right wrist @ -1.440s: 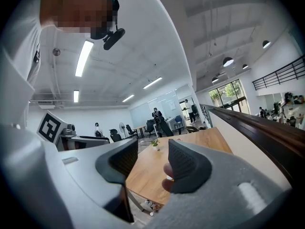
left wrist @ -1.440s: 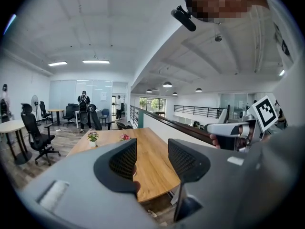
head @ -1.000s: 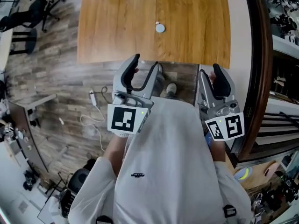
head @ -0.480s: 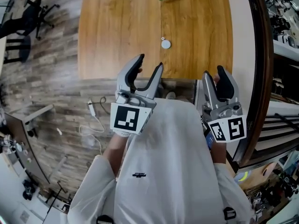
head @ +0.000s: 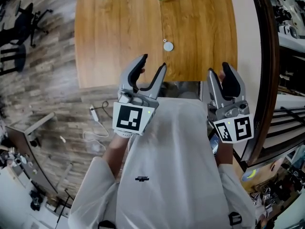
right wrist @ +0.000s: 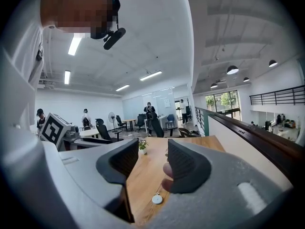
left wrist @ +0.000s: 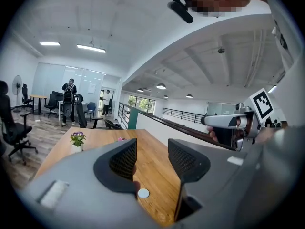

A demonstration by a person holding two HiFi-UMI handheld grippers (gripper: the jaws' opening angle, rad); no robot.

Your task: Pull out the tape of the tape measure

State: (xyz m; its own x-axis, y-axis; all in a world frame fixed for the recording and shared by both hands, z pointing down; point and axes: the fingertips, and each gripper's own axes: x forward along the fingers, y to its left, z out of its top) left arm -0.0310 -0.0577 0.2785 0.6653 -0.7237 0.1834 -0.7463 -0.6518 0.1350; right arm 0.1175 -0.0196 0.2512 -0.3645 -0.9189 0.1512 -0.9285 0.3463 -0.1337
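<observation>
Both tools held about level in front of the torso, tips near the light wooden counter's (head: 119, 32) front edge. Left tool (head: 153, 63) and right tool (head: 218, 70): jaws apart, nothing gripped. The small round white tape measure (head: 168, 46) lies mid-counter, ahead between them, with bare wood all round. Only the gripper views show the office beyond the counter's far edge.
</observation>
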